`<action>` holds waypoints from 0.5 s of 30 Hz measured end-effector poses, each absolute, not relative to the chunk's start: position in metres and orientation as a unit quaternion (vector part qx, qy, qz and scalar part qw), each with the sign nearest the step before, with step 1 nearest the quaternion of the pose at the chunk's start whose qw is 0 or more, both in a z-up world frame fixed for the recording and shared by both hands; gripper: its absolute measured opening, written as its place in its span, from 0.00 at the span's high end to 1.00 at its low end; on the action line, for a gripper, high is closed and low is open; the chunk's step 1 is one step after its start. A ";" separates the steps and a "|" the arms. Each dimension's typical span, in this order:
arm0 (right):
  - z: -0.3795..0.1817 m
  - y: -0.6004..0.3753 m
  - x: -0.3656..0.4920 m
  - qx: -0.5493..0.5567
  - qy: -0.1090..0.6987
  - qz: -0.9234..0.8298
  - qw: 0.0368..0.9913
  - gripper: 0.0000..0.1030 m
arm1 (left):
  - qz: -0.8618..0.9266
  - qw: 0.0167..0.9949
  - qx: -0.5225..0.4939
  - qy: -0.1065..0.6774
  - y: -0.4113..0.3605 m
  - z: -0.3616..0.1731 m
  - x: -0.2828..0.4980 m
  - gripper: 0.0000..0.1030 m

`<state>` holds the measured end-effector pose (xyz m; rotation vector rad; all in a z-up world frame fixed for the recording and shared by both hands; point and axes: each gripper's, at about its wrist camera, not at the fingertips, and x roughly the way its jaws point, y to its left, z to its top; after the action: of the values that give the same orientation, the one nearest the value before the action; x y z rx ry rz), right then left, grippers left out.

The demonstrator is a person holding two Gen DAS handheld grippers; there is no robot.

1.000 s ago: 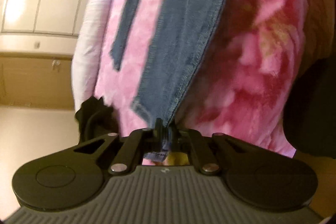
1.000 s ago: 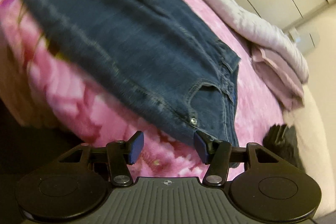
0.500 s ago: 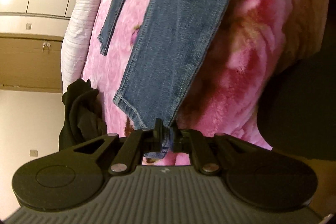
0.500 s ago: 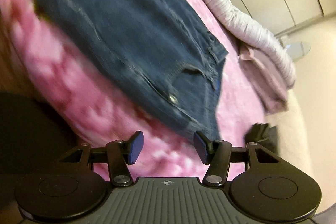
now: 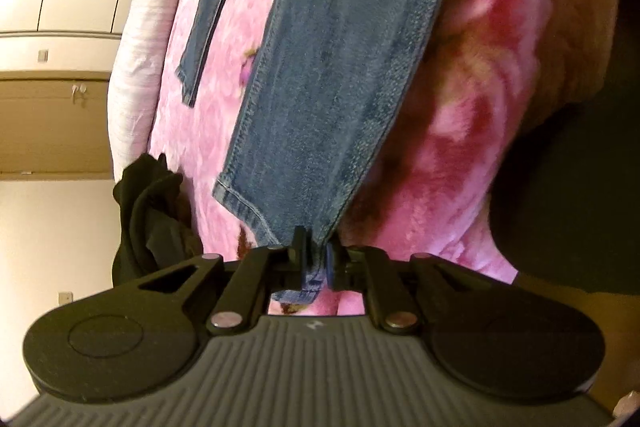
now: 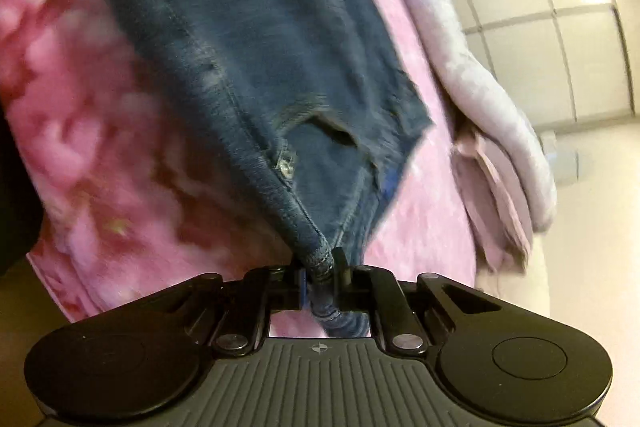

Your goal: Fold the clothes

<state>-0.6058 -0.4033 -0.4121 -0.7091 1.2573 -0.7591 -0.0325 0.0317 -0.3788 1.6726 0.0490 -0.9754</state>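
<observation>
A pair of blue jeans [image 5: 340, 67] lies on a pink floral fleece blanket [image 5: 460, 167]. My left gripper [image 5: 314, 259] is shut on the hem of one trouser leg. The other leg [image 5: 208, 27] lies further left on the blanket. In the right wrist view the waist end of the jeans [image 6: 260, 47] shows with its rivet and pocket. My right gripper [image 6: 322, 267] is shut on the corner of the waistband.
A black garment [image 5: 152, 219] lies bunched at the blanket's edge. A folded pale lilac quilt [image 6: 480, 75] and a folded pink cloth [image 6: 492, 187] lie along the far side. The blanket's front edge drops off into dark space [image 5: 568, 187].
My right gripper was open just short of the waistband; it has moved in and shut on the waistband corner. My left gripper has kept its hold on the hem.
</observation>
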 end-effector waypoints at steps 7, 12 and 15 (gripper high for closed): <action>-0.439 -0.390 -0.600 -0.362 0.594 -0.320 0.643 0.82 | -0.415 0.565 0.713 0.010 0.036 -0.387 -0.032 0.90; -0.428 -0.384 -0.615 -0.302 0.593 -0.382 0.641 0.64 | -0.408 0.598 0.689 0.031 0.051 -0.376 -0.022 0.75; -0.416 -0.375 -0.619 -0.249 0.581 -0.430 0.645 0.56 | -0.402 0.635 0.657 0.069 0.061 -0.365 -0.010 0.73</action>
<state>-0.6194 -0.3749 -0.4158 -0.5665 1.3224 -0.9780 -0.0099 0.0610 -0.3647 1.5009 0.1566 -0.9183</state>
